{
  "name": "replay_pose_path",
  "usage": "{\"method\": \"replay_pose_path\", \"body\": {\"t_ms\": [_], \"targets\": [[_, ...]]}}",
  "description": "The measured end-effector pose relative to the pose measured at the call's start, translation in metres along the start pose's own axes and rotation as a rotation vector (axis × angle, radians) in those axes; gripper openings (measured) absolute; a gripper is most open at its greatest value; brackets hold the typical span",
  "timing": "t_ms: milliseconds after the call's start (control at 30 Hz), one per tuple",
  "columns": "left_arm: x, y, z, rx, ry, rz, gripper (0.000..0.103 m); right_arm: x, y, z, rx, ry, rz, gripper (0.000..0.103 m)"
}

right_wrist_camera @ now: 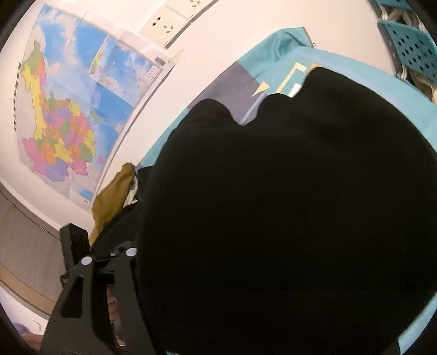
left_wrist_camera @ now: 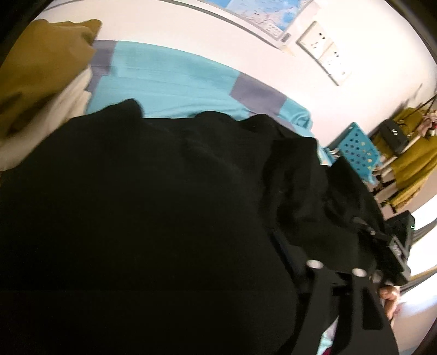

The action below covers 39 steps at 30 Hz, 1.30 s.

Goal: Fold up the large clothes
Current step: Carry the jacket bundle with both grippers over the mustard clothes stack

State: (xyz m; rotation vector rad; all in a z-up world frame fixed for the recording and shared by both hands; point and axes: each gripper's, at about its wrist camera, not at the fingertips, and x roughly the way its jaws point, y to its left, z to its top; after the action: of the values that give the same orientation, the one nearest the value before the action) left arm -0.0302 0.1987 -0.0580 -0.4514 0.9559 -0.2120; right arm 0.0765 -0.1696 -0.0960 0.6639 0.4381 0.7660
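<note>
A large black garment [left_wrist_camera: 164, 218] fills most of the left wrist view and drapes over my left gripper [left_wrist_camera: 355, 262], whose black frame shows at lower right with cloth bunched between the fingers. In the right wrist view the same black garment [right_wrist_camera: 286, 204] covers most of the frame and hangs over my right gripper [right_wrist_camera: 114, 256], whose frame shows at lower left. Both grippers hold the garment above a teal bed sheet [left_wrist_camera: 169, 79]. The fingertips of both are hidden by cloth.
A mustard garment [left_wrist_camera: 41, 68] and a cream one [left_wrist_camera: 46, 128] lie piled at the bed's left. A teal perforated basket [left_wrist_camera: 355, 150] and a rack with yellow clothes [left_wrist_camera: 409, 163] stand beyond the bed. A wall map [right_wrist_camera: 68, 109] and sockets [right_wrist_camera: 166, 24] are on the white wall.
</note>
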Motion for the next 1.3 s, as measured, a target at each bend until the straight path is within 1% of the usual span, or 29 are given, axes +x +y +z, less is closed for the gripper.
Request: {"method": "replay_pose_path", "body": {"t_ms": [33, 67, 100, 133, 167, 200, 233, 267, 367, 433, 533, 600, 700, 767, 833, 867, 967, 1000, 1033, 1067, 1100, 1133, 1167, 1200, 1233, 1300], "targets": [[0.002, -0.003, 0.001, 0.004, -0.006, 0.012, 0.081, 0.003, 0.001, 0.001, -0.002, -0.005, 0.003, 0.068], [0.004, -0.006, 0.000, 0.008, -0.010, 0.027, 0.080, 0.004, 0.001, 0.002, -0.004, -0.006, 0.006, 0.060], [0.007, -0.010, 0.000, 0.018, -0.013, 0.051, 0.075, 0.008, 0.001, 0.003, -0.001, -0.002, 0.016, 0.051], [0.008, -0.012, 0.001, 0.024, -0.019, 0.080, 0.057, 0.010, 0.001, 0.004, 0.004, 0.002, 0.030, 0.047], [0.011, -0.013, 0.004, 0.020, -0.010, 0.114, 0.048, 0.010, 0.003, 0.004, -0.009, 0.005, 0.036, 0.040], [0.011, -0.013, 0.006, 0.009, 0.000, 0.121, 0.044, 0.008, 0.006, 0.007, -0.018, 0.006, 0.045, 0.036], [0.008, -0.014, 0.009, 0.006, 0.002, 0.122, 0.037, 0.005, 0.010, 0.010, -0.020, 0.004, 0.063, 0.035], [0.004, -0.019, 0.011, 0.019, -0.006, 0.127, 0.033, -0.001, 0.016, 0.015, -0.034, 0.000, 0.079, 0.033], [-0.015, -0.029, 0.026, 0.063, -0.046, 0.115, 0.032, -0.017, 0.044, 0.031, -0.094, -0.026, 0.103, 0.031], [-0.030, -0.030, 0.043, 0.062, -0.067, 0.085, 0.032, -0.026, 0.063, 0.042, -0.125, -0.048, 0.123, 0.030], [-0.062, -0.033, 0.077, 0.072, -0.119, 0.051, 0.032, -0.036, 0.103, 0.065, -0.189, -0.085, 0.164, 0.030], [-0.089, -0.036, 0.098, 0.094, -0.169, 0.059, 0.032, -0.039, 0.133, 0.080, -0.246, -0.112, 0.189, 0.030], [-0.139, -0.036, 0.129, 0.125, -0.289, 0.105, 0.032, -0.034, 0.182, 0.106, -0.311, -0.147, 0.262, 0.030], [-0.172, -0.031, 0.148, 0.129, -0.362, 0.150, 0.032, -0.024, 0.215, 0.121, -0.347, -0.168, 0.308, 0.030], [-0.207, -0.017, 0.166, 0.119, -0.436, 0.201, 0.032, -0.009, 0.253, 0.135, -0.394, -0.176, 0.371, 0.030], [-0.223, -0.009, 0.170, 0.107, -0.465, 0.218, 0.032, 0.006, 0.279, 0.140, -0.421, -0.170, 0.417, 0.030], [-0.267, 0.023, 0.187, 0.068, -0.553, 0.300, 0.032, 0.044, 0.328, 0.148, -0.450, -0.154, 0.499, 0.030], [-0.281, 0.038, 0.193, 0.054, -0.578, 0.345, 0.032, 0.064, 0.351, 0.146, -0.467, -0.139, 0.534, 0.030], [-0.291, 0.050, 0.197, 0.039, -0.594, 0.372, 0.032, 0.080, 0.366, 0.146, -0.470, -0.128, 0.561, 0.030], [-0.304, 0.068, 0.203, 0.025, -0.616, 0.417, 0.032, 0.097, 0.382, 0.145, -0.480, -0.112, 0.586, 0.030], [-0.311, 0.082, 0.206, 0.018, -0.628, 0.453, 0.032, 0.119, 0.402, 0.141, -0.503, -0.099, 0.615, 0.030], [-0.317, 0.098, 0.210, 0.004, -0.641, 0.483, 0.032, 0.137, 0.411, 0.135, -0.495, -0.080, 0.635, 0.030], [-0.324, 0.120, 0.212, -0.006, -0.649, 0.516, 0.032, 0.164, 0.425, 0.126, -0.494, -0.046, 0.657, 0.030], [-0.328, 0.142, 0.213, -0.029, -0.654, 0.554, 0.032, 0.179, 0.429, 0.117, -0.494, -0.027, 0.666, 0.029], [-0.328, 0.167, 0.211, -0.070, -0.658, 0.573, 0.033, 0.204, 0.434, 0.103, -0.483, 0.011, 0.667, 0.029], [-0.320, 0.211, 0.203, -0.143, -0.636, 0.617, 0.033, 0.252, 0.438, 0.074, -0.475, 0.103, 0.643, 0.029]]}}
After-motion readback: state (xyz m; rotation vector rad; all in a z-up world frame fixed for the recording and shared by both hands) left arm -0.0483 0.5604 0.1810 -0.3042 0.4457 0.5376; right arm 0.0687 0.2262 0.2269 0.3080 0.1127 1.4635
